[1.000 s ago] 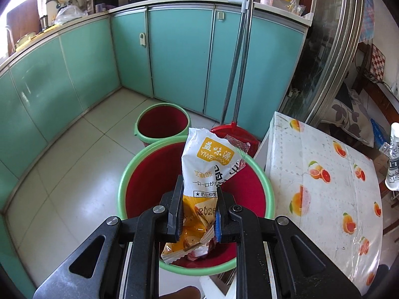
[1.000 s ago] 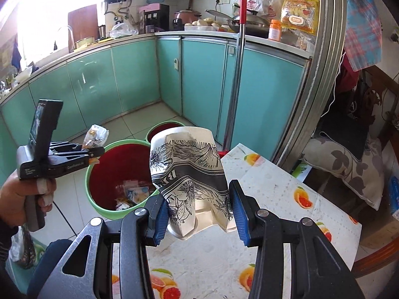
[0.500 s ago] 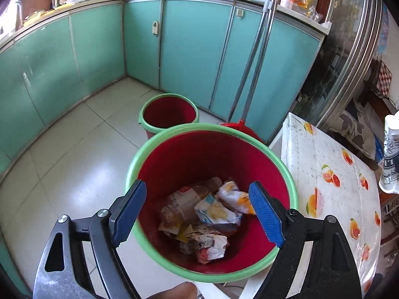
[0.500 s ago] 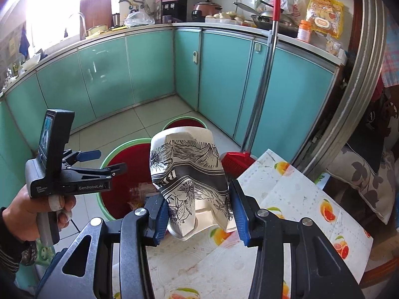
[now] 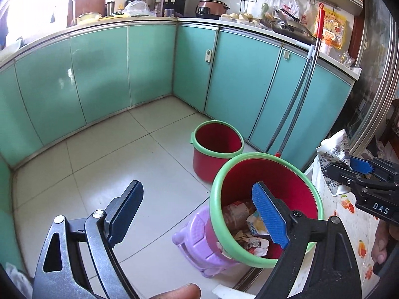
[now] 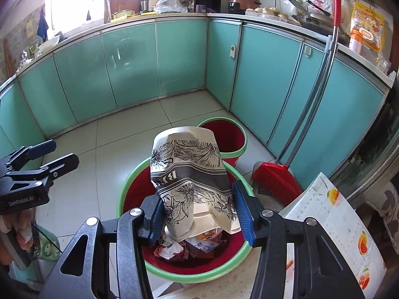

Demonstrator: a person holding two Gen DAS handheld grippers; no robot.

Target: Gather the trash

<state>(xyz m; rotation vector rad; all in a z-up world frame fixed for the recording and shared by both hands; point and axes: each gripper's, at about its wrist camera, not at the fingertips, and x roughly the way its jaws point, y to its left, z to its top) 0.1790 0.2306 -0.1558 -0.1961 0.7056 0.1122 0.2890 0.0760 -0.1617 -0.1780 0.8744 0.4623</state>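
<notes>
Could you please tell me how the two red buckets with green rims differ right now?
The near bucket is wider and holds crumpled trash; the far bucket is smaller and looks empty. The near bucket sits raised on a purple stool, below the crushed paper cup in the right gripper; the far one stands on the floor. Both are red inside.

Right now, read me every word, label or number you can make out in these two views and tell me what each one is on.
"DAS": white letters on the right gripper body, cut off at the picture's edge.
"GenRobot.AI": on the left gripper body.
"BR": partial letters on the dark band of the crushed paper cup.
Yellow snack bag on the counter: print too blurred to read.
Wrappers in the green-rimmed bin: unreadable.
</notes>
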